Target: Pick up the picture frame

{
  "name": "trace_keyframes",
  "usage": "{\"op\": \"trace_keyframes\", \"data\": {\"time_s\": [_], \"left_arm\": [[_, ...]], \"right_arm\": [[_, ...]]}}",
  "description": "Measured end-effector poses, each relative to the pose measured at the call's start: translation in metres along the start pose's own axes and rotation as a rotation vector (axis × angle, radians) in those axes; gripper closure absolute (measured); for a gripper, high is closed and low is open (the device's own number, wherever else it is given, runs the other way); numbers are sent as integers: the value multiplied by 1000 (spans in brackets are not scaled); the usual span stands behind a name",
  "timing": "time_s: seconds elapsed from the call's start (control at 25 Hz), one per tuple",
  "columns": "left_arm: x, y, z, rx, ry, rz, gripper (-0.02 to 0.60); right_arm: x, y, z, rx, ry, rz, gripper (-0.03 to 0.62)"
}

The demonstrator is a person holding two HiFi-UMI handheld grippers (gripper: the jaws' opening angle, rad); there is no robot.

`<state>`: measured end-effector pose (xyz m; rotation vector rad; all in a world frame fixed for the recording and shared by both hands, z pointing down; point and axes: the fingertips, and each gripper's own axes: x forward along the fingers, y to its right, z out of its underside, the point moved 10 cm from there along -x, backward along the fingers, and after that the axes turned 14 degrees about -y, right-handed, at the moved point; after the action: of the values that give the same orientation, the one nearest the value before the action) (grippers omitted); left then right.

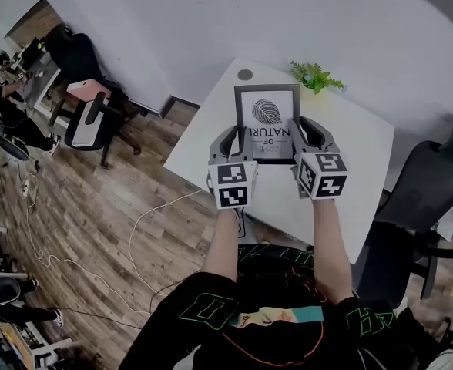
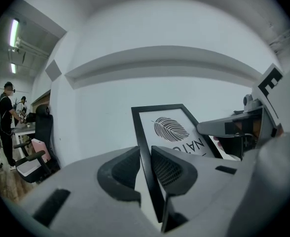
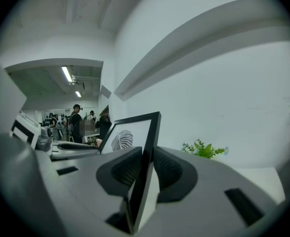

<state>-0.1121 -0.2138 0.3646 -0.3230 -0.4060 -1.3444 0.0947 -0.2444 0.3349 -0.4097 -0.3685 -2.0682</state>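
The picture frame (image 1: 266, 119) is black, with a white print of a leaf and lettering, and I hold it up above the white table (image 1: 203, 126). My left gripper (image 1: 237, 135) is shut on its left edge, and my right gripper (image 1: 296, 132) is shut on its right edge. In the left gripper view the black edge of the frame (image 2: 170, 128) runs between the pads of the left gripper (image 2: 146, 169). The right gripper view shows the frame (image 3: 129, 135) edge-on, pinched in the right gripper (image 3: 147, 169). The frame's lower part is hidden behind the grippers.
A small green plant (image 1: 316, 76) stands at the table's far edge, and a grey disc (image 1: 245, 75) lies near the far left corner. A black chair (image 1: 423, 183) stands at the right, another chair (image 1: 92, 122) at the left. Cables (image 1: 145, 230) trail over the wooden floor.
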Motion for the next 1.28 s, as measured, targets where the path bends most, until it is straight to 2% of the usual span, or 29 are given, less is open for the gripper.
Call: {"op": "trace_keyframes", "data": {"time_s": [0.28, 0.52, 1.28], "left_arm": [[-10, 3, -19, 15, 85, 4, 505], [-14, 10, -34, 37, 121, 5, 505], [-11, 12, -42, 69, 128, 12, 502]], "right_arm": [[-12, -3, -17, -32, 91, 32, 515], [-22, 3, -26, -43, 130, 40, 516], [-23, 7, -28, -62, 147, 53, 514]]}}
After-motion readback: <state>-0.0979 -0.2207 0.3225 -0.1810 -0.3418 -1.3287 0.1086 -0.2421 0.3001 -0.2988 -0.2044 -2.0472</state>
